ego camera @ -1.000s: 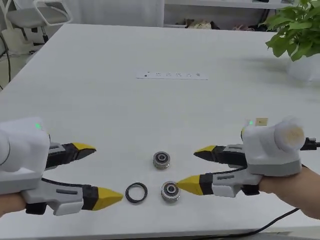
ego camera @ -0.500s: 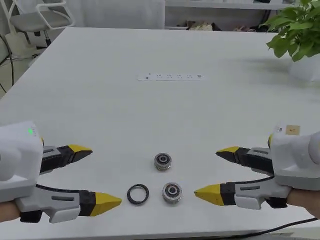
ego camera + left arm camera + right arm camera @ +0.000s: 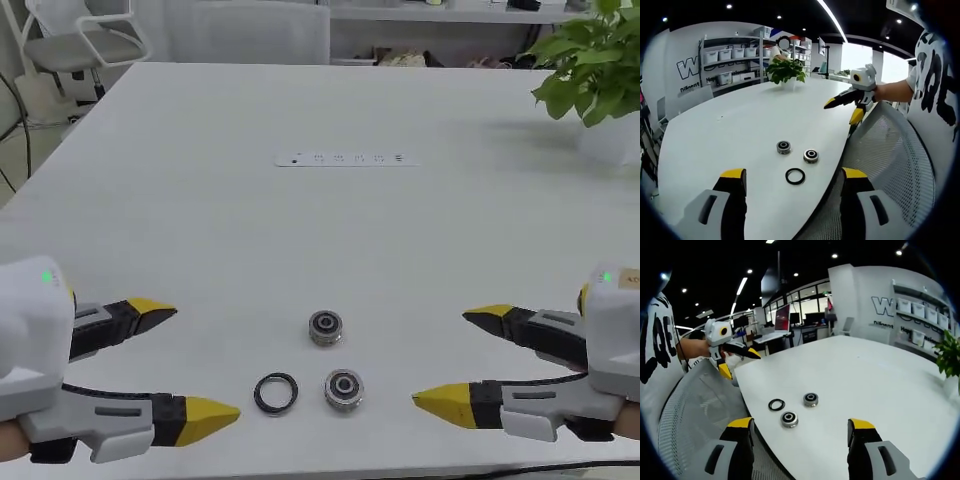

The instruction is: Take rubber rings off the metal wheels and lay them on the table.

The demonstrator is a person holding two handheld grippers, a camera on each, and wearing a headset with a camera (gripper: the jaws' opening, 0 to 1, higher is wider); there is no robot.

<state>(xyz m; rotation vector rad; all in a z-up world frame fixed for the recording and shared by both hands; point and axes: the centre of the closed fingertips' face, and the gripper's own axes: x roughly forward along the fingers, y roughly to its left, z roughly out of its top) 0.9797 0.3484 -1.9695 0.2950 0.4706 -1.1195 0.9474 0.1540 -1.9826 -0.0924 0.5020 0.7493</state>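
1. Head view: both grippers hover low over the near edge of the tabletop (image 3: 300, 230). The left gripper (image 3: 192, 360) is out at 9 o'clock of the parts and the right gripper (image 3: 445, 358) at 3 o'clock. Each has its fingers spread wide with nothing between them, so the work sits in plain sight. One rubber ring (image 3: 275, 393) lies flat and loose, just beside the near wheel (image 3: 343, 389) at its 9 o'clock. The far wheel (image 3: 325, 326) stands at 12 o'clock of that one, apart from both.
2. Left gripper view: the yellow-tipped fingers (image 3: 733, 181) rise wide apart and empty, framing the rubber ring (image 3: 795, 176). The near wheel (image 3: 810, 156) and far wheel (image 3: 784, 147) sit beyond it. The right gripper (image 3: 842, 112) hangs off at 1 o'clock, gaping too.
3. Right gripper view: here the fingers (image 3: 858, 429) are open as well and hold nothing. The near wheel (image 3: 789, 419) is closest, with the rubber ring (image 3: 776, 404) at its 11 o'clock and the far wheel (image 3: 810, 399) at 1 o'clock. The near wheel's rim looks bare, so that ring is probably its own. The far wheel seems darker-rimmed and is likely next, though it's too small to be sure.
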